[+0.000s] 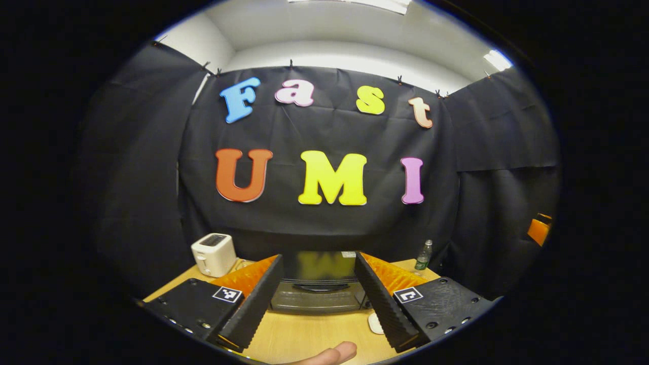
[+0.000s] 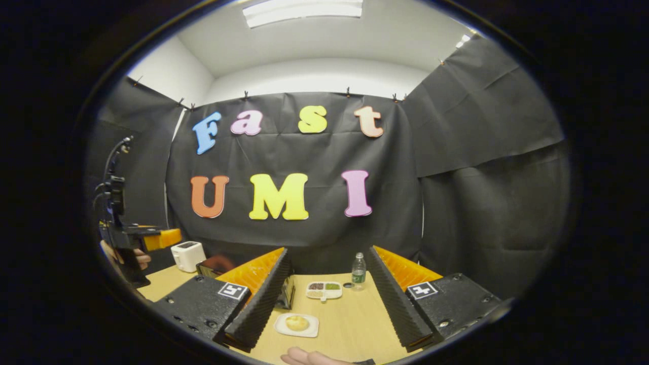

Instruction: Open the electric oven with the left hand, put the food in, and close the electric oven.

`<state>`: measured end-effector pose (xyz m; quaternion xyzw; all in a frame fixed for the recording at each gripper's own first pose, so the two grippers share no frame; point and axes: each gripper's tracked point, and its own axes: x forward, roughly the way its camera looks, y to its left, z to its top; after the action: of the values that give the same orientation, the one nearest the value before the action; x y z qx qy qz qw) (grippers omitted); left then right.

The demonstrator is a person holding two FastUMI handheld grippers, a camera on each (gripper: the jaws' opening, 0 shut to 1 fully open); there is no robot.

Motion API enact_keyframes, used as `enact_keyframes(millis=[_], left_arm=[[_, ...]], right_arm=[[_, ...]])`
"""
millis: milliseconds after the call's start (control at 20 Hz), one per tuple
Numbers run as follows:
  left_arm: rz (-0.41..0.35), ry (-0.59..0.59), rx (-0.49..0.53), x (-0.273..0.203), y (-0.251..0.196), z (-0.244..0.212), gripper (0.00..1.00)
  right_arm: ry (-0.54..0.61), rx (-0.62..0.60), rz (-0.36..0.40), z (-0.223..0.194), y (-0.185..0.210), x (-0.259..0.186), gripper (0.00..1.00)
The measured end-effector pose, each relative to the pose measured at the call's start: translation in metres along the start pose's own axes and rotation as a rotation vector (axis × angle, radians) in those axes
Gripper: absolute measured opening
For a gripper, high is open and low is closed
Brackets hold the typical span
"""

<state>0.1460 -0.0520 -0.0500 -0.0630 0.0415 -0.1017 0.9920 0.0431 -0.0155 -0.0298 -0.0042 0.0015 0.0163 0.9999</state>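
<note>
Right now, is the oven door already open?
No, in the left gripper view the oven sits between the left gripper fingers with its dark glass door shut flat against the front.

Recording booth: black cloth walls (image 2: 471,167), wooden table (image 2: 350,324).

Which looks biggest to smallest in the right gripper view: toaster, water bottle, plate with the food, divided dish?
Apparent size only:
1. Plate with the food, though it lies nearest the camera, which inflates it.
2. Toaster.
3. Divided dish and water bottle look too alike to rank; the dish is wider, the bottle taller.
</note>
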Motion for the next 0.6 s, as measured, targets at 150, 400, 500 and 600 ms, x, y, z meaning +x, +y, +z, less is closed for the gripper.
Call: enact_keyframes(millis=[150, 400, 500, 600], left_arm=[[0.018, 0.055, 0.027, 0.047, 0.009, -0.024, 0.93], [0.023, 0.179, 0.058, 0.104, 0.005, -0.076, 0.93], [0.027, 0.217, 0.057, 0.120, 0.004, -0.092, 0.93], [0.040, 0.248, 0.064, 0.136, 0.008, -0.106, 0.93]], right_arm=[[0.001, -0.007, -0.013, -0.004, -0.013, 0.010, 0.95], [0.001, -0.001, -0.050, -0.013, -0.042, 0.022, 0.96], [0.008, 0.008, -0.064, -0.018, -0.052, 0.026, 0.99], [0.018, 0.015, -0.071, -0.024, -0.059, 0.030, 0.99]])
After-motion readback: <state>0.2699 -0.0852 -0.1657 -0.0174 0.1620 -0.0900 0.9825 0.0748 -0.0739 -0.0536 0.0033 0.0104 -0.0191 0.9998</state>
